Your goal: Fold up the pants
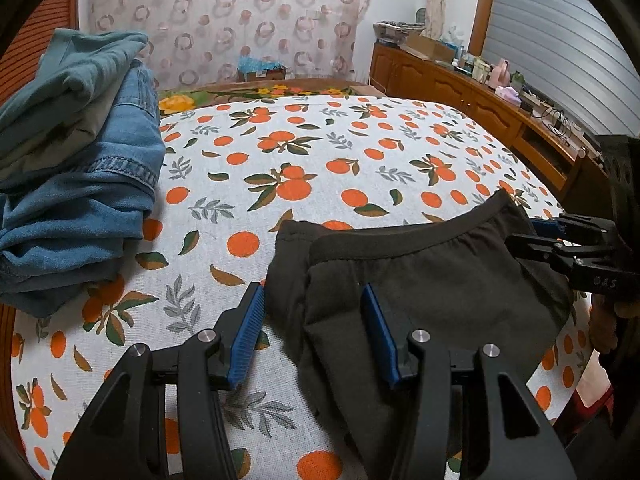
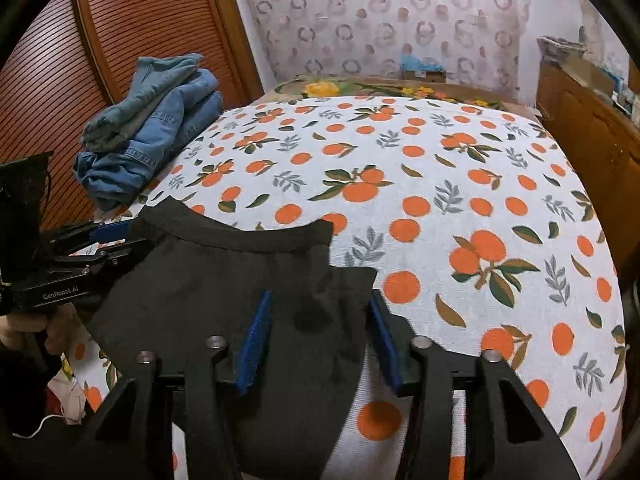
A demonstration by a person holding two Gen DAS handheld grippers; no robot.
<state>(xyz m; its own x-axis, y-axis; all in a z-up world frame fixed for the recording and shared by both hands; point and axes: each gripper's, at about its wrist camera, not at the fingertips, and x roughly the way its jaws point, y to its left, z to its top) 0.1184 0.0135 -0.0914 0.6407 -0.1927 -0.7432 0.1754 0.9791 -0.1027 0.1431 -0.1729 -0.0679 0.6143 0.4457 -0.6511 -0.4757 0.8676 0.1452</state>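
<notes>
Black pants [image 1: 436, 280] lie folded on the orange-print bedspread [image 1: 304, 152], waistband toward the far side. My left gripper [image 1: 312, 316] is open with blue pads, straddling the pants' left edge just above the cloth. In the right wrist view the pants [image 2: 224, 288] fill the near left. My right gripper [image 2: 320, 316] is open over their right edge, one pad above the cloth, one at its border. Each gripper shows in the other's view, the right one [image 1: 536, 236] and the left one [image 2: 116, 240], both at the waistband ends.
A pile of folded blue jeans and teal clothes [image 1: 76, 168] sits at the bed's far left [image 2: 152, 128]. A wooden sideboard [image 1: 472, 92] with clutter runs along the right. A slatted wooden door [image 2: 100, 52] stands left. A patterned curtain hangs behind the bed.
</notes>
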